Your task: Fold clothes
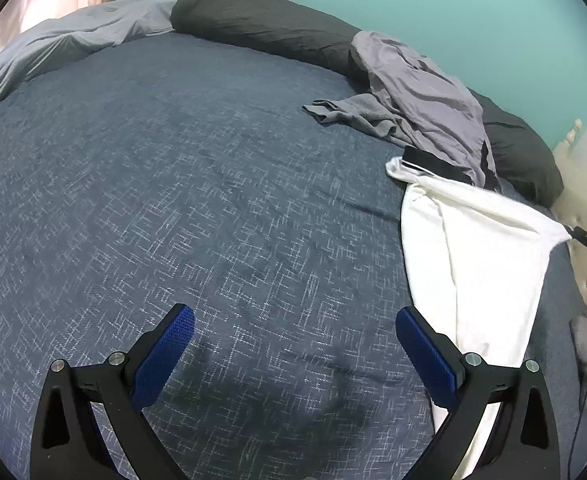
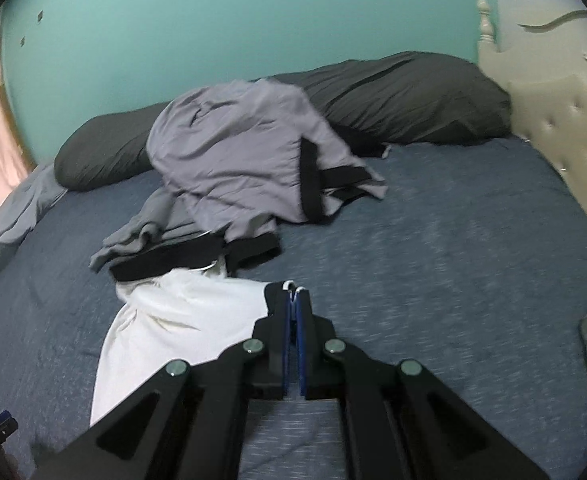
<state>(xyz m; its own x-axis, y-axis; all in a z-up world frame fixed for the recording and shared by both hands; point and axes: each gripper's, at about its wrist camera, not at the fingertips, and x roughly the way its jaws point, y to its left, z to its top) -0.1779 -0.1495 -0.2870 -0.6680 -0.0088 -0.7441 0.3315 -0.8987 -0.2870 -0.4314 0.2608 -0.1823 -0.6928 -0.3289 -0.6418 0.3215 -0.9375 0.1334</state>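
White garment drawn clear of the pile on the bed

Left gripper (image 1: 295, 340) hovers wide open, empty, over the bed (image 1: 173, 200); right gripper (image 2: 293, 300) is clamped on the white garment's (image 2: 181, 320) corner. Lift steadily, so the grey clothes (image 2: 233, 152) stay behind.

Btwn the shut jaws: white garment (image 2: 181, 316), soft matt cloth. Ahead: grey clothes (image 2: 237, 148), thin creased fabric. Under jaws: bedspread (image 2: 433, 240), matt blue weave w/ pale flecks.
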